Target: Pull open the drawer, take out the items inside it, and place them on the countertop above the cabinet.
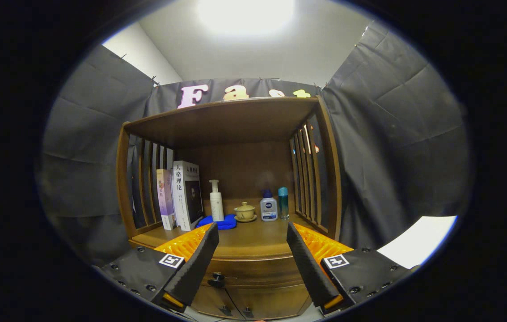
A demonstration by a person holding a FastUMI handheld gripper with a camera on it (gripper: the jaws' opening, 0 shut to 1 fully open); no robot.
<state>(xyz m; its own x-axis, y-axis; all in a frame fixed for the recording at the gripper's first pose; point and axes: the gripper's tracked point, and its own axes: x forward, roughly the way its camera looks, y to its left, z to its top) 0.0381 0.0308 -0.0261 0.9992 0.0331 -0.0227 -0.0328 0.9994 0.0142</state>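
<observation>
Wooden worktop (253, 239) has books (185, 194), bottles, a teacup; drawer (253, 273) below is closed; tool (252, 248) spread wide, holding nothing.

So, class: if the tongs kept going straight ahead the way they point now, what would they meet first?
The open tongs point over the cabinet's countertop. They would probably first meet the small lidded teacup standing beyond them, near the blue cloth; depth is hard to judge. The drawer knob lies below that line.

Claw (252, 241) fingers wide apart, empty.
</observation>
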